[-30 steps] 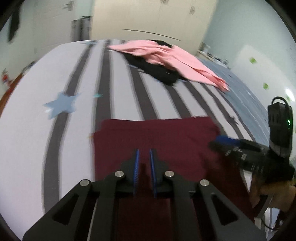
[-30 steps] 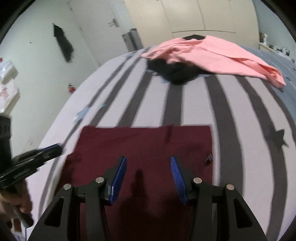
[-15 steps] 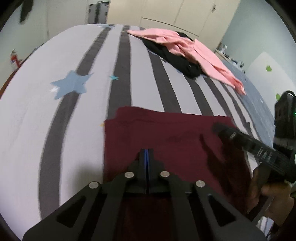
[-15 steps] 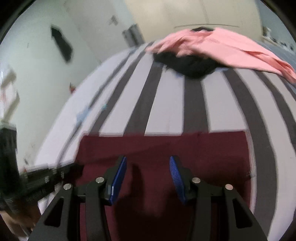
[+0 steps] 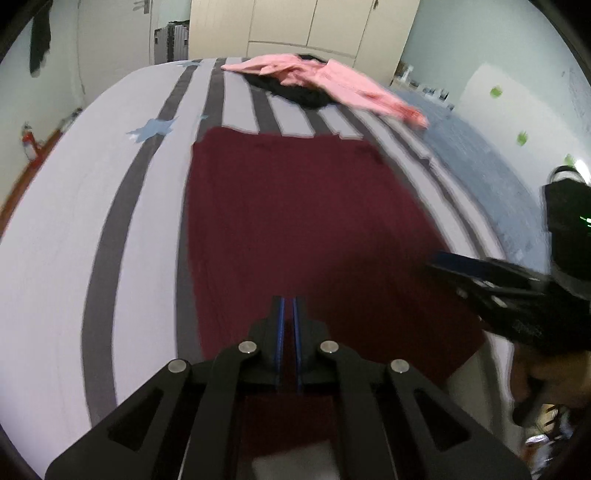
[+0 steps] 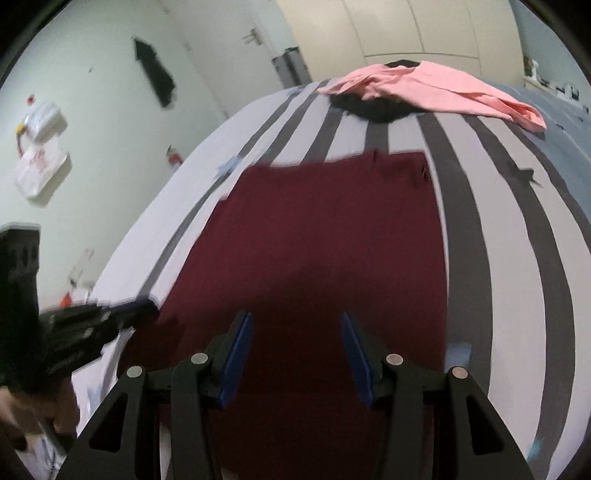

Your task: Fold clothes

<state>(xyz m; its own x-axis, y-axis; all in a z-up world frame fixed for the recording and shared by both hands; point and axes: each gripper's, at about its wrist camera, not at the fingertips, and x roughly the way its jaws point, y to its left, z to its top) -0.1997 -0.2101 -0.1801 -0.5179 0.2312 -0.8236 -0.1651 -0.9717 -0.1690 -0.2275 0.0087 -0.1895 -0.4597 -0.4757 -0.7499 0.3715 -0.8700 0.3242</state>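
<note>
A dark maroon garment (image 5: 295, 221) lies flat on the striped bed; it also shows in the right wrist view (image 6: 325, 240). My left gripper (image 5: 287, 306) is above its near edge with the jaws almost closed, a thin gap between the blue pads, and no cloth visibly clamped. My right gripper (image 6: 297, 325) is open and empty above the garment's near part. The right gripper also shows at the right of the left wrist view (image 5: 480, 273), and the left gripper shows at the left of the right wrist view (image 6: 92, 317).
A pink garment (image 5: 332, 81) lies over a black one (image 5: 295, 92) at the far end of the bed (image 5: 55, 221). Wardrobes (image 5: 295, 26) stand behind. A blue blanket (image 5: 480, 166) covers the bed's right side.
Both grippers have pulled back toward the near edge, so more of the maroon garment shows ahead. The left jaws closed from a small gap half a second ago and now show a thin gap.
</note>
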